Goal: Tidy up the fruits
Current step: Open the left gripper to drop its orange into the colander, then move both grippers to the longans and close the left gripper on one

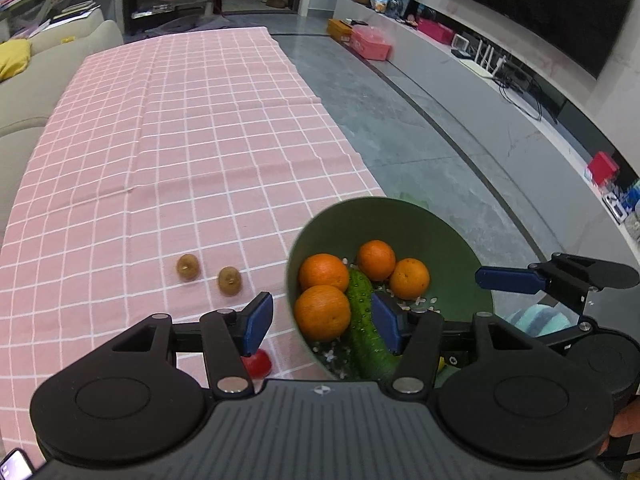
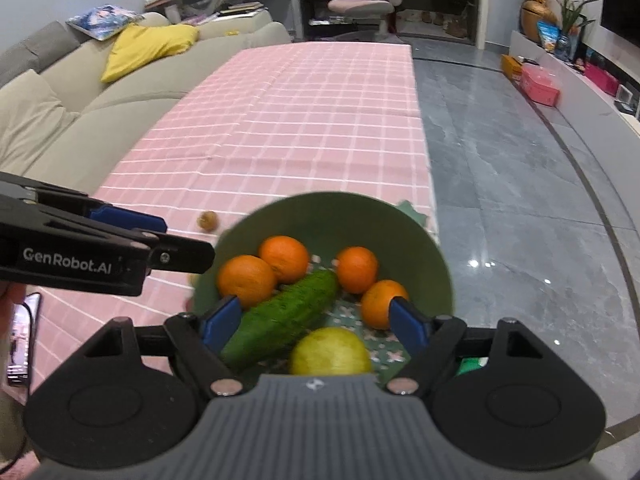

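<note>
A green bowl (image 1: 400,216) (image 2: 360,210) stands at the right edge of the pink checked cloth (image 1: 180,140). In it lie several oranges (image 1: 324,272) (image 2: 246,280), a cucumber (image 1: 366,328) (image 2: 288,320) and a yellow-green fruit (image 2: 330,352). Two small brown fruits (image 1: 188,267) (image 1: 229,280) rest on the cloth left of the bowl. A red fruit (image 1: 259,363) peeks out under my left gripper (image 1: 322,322), which is open and straddles the bowl's left rim. My right gripper (image 2: 316,320) hangs open over the bowl, its pads clear of the fruit.
The cloth's right edge drops to a grey tiled floor (image 2: 520,200). A beige sofa (image 2: 80,112) with a yellow cushion (image 2: 148,48) runs along the left. A phone (image 2: 20,340) lies at the near left. A low bench (image 1: 460,64) with boxes stands far right.
</note>
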Tool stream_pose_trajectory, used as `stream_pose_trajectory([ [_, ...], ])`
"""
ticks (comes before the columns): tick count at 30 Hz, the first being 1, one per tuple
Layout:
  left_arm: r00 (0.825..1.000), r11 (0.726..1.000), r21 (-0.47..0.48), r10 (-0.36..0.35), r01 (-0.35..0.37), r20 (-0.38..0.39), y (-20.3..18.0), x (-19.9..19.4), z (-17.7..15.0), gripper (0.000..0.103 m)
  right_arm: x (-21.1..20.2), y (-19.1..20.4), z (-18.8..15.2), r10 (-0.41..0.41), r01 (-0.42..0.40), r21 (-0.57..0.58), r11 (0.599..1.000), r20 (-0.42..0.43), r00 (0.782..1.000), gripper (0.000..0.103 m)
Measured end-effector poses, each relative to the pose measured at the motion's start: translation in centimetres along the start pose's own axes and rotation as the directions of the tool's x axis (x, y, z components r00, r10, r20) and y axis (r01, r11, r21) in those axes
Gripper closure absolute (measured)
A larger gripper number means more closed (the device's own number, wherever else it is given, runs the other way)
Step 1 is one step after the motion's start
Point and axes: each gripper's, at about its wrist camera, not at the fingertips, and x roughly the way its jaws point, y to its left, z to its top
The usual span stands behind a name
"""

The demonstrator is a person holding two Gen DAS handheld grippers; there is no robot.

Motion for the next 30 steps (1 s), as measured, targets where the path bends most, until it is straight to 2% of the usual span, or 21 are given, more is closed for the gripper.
stream_pose_trajectory([
  [10,1.000,0.996,-0.091,0.001,-0.002,-0.009,4.7,-1.9,-1.7,0.037,-0.2,4.1,1.4,0.058,-0.056,-0.112,0.992,0.013,0.998,0.025],
  [18,0.999,0.981,-0.192,-0.019,0.013,-0.031,9.2,-2.4,-3.4,0.040,1.4,7.6,3.0,0.113,-0.118,-0.245,0.962,-0.033,0.993,0.028],
  [20,0.999,0.975,-0.219,-0.030,0.022,-0.035,10.1,-2.3,-3.6,0.042,1.9,8.3,3.5,0.125,-0.134,-0.285,0.949,-0.050,0.991,0.036],
  [22,0.998,0.972,-0.233,-0.039,0.029,-0.040,10.7,-1.9,-3.8,0.044,2.6,9.0,4.0,0.126,-0.142,-0.331,0.933,-0.069,0.990,0.039],
  [24,0.998,0.970,-0.242,-0.050,0.037,-0.047,11.2,-1.3,-4.1,0.049,3.3,9.6,4.4,0.127,-0.150,-0.375,0.915,-0.087,0.988,0.047],
  [25,0.997,0.969,-0.244,-0.056,0.042,-0.049,11.3,-1.0,-4.2,0.051,3.8,9.8,4.7,0.126,-0.155,-0.395,0.906,-0.099,0.987,0.053],
  [27,0.996,0.968,-0.245,-0.072,0.056,-0.057,11.4,-0.3,-4.4,0.054,4.6,10.1,5.2,0.124,-0.165,-0.435,0.885,-0.122,0.985,0.055],
  [29,0.995,0.968,-0.242,-0.078,0.060,-0.066,11.3,0.5,-4.5,0.056,5.3,10.4,5.6,0.117,-0.172,-0.477,0.862,-0.142,0.983,0.066],
  [30,0.995,0.969,-0.240,-0.081,0.063,-0.066,11.2,1.0,-4.4,0.057,5.6,10.4,5.9,0.113,-0.174,-0.496,0.851,-0.151,0.982,0.066],
])
